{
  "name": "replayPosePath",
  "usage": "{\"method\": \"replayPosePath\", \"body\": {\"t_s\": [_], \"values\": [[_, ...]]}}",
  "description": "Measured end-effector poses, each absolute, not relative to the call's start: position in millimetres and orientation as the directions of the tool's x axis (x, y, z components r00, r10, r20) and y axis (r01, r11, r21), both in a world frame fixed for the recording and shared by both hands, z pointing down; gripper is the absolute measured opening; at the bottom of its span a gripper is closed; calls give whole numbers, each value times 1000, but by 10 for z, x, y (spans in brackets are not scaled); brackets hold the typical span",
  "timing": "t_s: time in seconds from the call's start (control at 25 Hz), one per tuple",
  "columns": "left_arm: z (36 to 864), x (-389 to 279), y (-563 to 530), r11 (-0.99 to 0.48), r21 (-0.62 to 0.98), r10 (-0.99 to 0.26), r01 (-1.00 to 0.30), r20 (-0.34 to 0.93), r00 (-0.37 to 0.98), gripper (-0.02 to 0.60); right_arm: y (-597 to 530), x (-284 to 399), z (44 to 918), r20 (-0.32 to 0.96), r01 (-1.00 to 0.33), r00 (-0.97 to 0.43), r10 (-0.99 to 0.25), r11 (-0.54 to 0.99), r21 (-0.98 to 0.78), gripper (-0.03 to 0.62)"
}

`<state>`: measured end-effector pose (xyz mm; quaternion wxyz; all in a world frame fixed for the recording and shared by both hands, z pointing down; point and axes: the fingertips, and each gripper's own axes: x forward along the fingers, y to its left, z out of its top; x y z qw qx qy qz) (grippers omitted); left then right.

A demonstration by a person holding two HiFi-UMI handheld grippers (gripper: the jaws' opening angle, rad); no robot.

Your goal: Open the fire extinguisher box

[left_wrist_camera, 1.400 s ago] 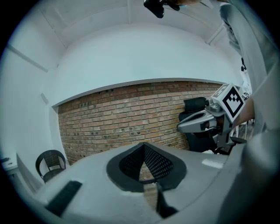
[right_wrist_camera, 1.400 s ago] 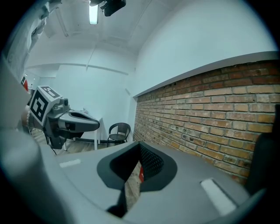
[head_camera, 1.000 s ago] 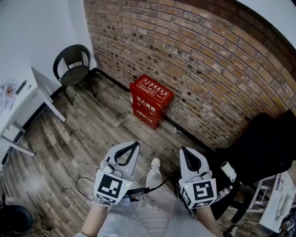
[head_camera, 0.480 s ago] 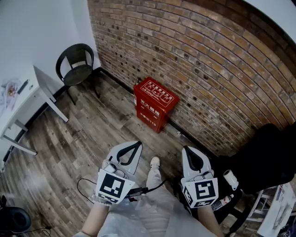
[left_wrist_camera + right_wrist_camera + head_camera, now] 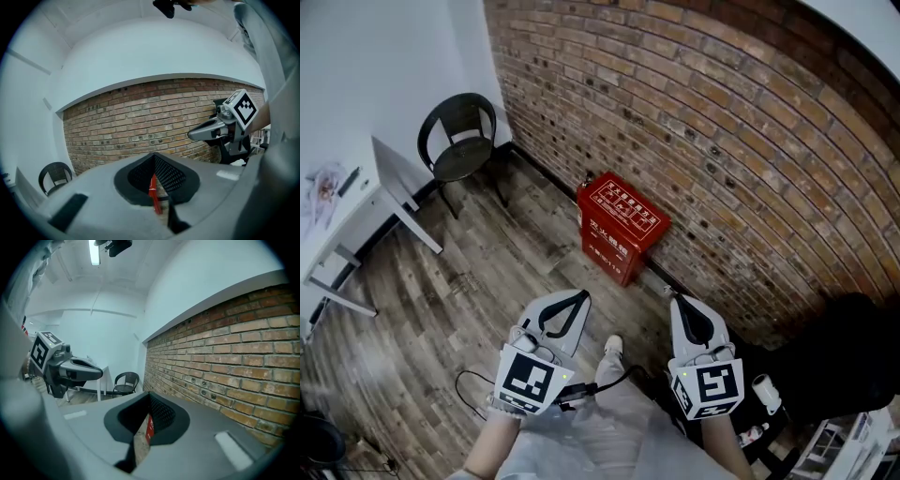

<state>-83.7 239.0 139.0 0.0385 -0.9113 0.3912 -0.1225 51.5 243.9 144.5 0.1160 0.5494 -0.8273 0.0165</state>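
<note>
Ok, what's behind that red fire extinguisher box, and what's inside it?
A brick wall stands right behind the red fire extinguisher box. Its lid is shut, so the inside is hidden.

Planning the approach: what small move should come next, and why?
Probably step closer and reach down toward the box: its lid is shut, and it stands by the wall, well ahead of the left gripper and right gripper, both shut and empty.

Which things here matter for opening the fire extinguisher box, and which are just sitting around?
For the job: red fire extinguisher box, closed, against the brick wall; left gripper and right gripper, both shut and empty.
Lying about: black chair; white table.
</note>
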Motion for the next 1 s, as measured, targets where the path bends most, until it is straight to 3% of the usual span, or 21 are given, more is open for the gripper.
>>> {"method": "replayPosePath", "body": {"t_s": [1.0], "values": [[1499, -298, 577, -662, -115, -743, -741, 229, 628, 0, 558, 1065, 1575, 253, -892, -407, -878, 442, 98, 9]]}}
